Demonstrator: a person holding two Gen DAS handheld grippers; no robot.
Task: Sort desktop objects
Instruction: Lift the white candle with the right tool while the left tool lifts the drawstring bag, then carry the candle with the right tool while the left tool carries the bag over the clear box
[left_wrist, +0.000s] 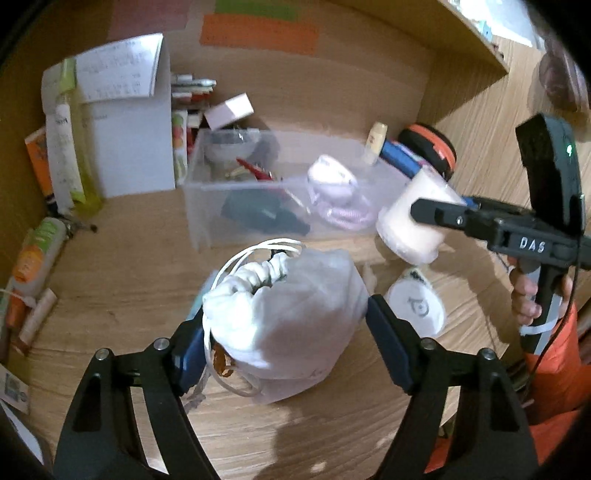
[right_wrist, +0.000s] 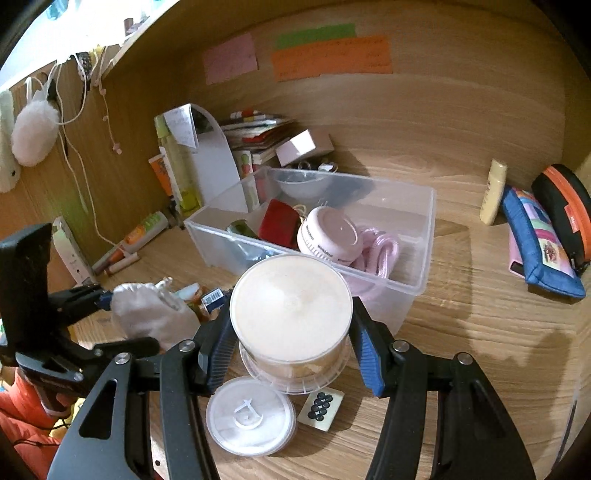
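My left gripper (left_wrist: 286, 325) is shut on a white drawstring pouch (left_wrist: 291, 314) and holds it just above the wooden desk; it also shows in the right wrist view (right_wrist: 147, 314). My right gripper (right_wrist: 291, 332) is shut on a round cream-coloured plastic tub (right_wrist: 291, 310), lifted over the desk in front of the clear plastic bin (right_wrist: 421, 258). The same tub (left_wrist: 417, 221) shows at the right of the left wrist view, beside the bin (left_wrist: 207, 206). The bin holds a pink round device with a coiled cord (right_wrist: 332, 236), a red item and dark objects.
A round white lid (right_wrist: 251, 421) and a small card of black dots (right_wrist: 321, 406) lie on the desk under the tub. A blue pencil case (right_wrist: 539, 243), an orange-black pouch (right_wrist: 565, 210) and a small bottle (right_wrist: 493, 192) stand right. Tubes, books and papers (left_wrist: 125, 122) crowd the left back.
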